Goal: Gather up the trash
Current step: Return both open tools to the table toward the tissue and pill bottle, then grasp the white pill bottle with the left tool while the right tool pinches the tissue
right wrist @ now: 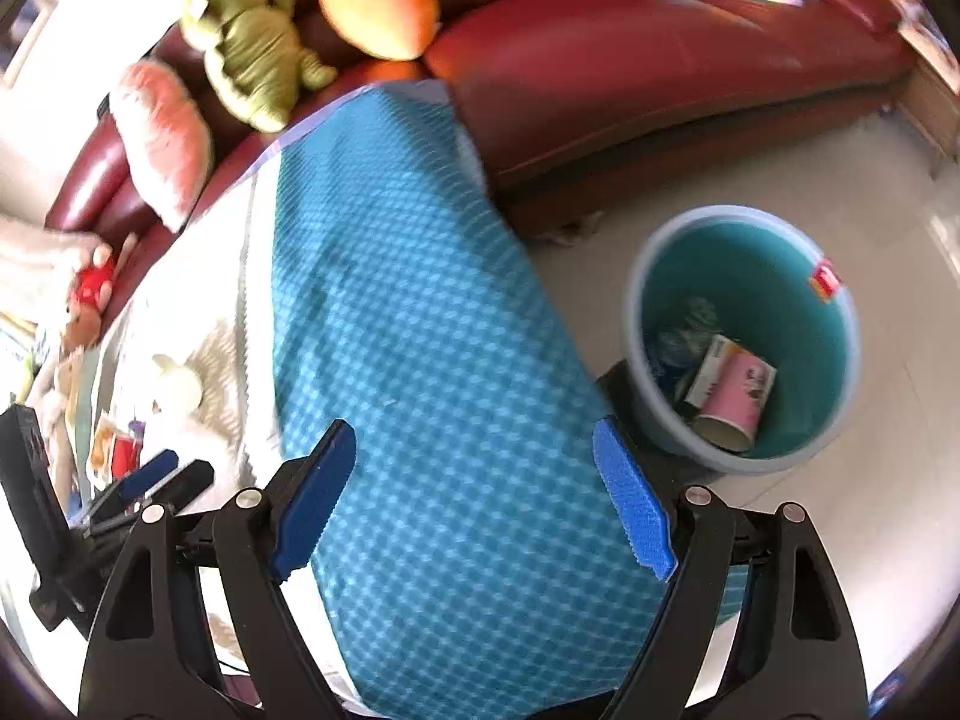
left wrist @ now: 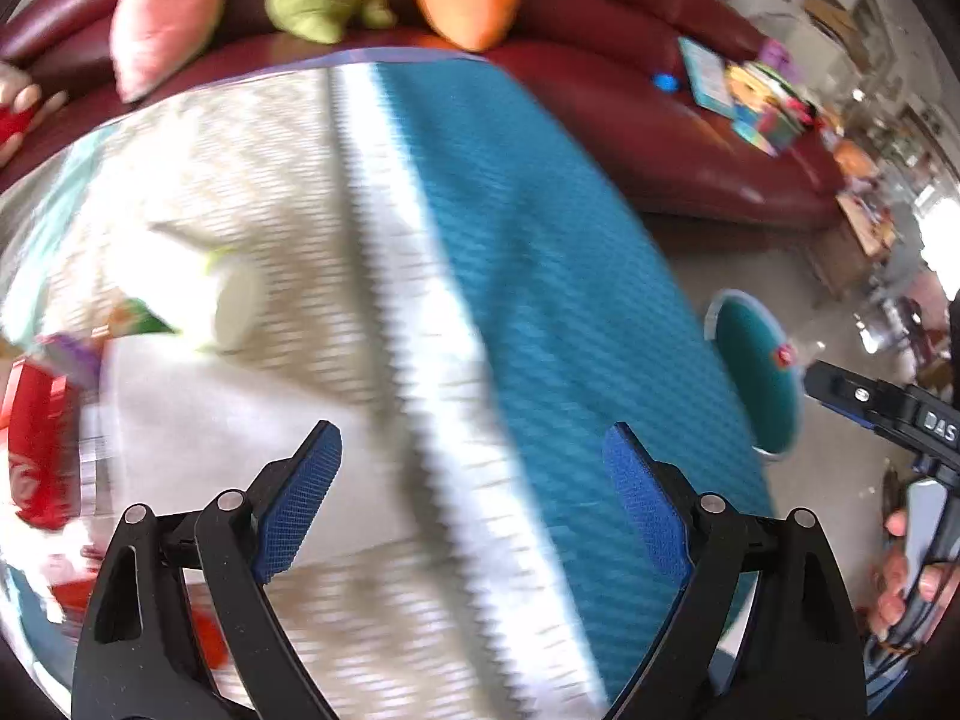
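My left gripper (left wrist: 474, 498) is open and empty above the table's cloth (left wrist: 540, 276). To its left lie a white paper cup (left wrist: 222, 306) on its side, a red can (left wrist: 39, 450) and a white sheet (left wrist: 240, 438). My right gripper (right wrist: 474, 492) is open and empty over the blue part of the cloth (right wrist: 420, 330). The teal bin (right wrist: 744, 336) stands on the floor to its right, with a pink paper cup (right wrist: 735, 396) and crumpled wrappers inside. The bin also shows in the left wrist view (left wrist: 759, 372). The left gripper shows at the right view's left edge (right wrist: 150, 480).
A dark red sofa (right wrist: 660, 60) runs behind the table with a pink cushion (right wrist: 162, 138), a green plush toy (right wrist: 252, 60) and an orange plush (right wrist: 378, 0). Books (left wrist: 744, 96) lie on the sofa's right end. Toys (right wrist: 84, 306) lie at the table's far left.
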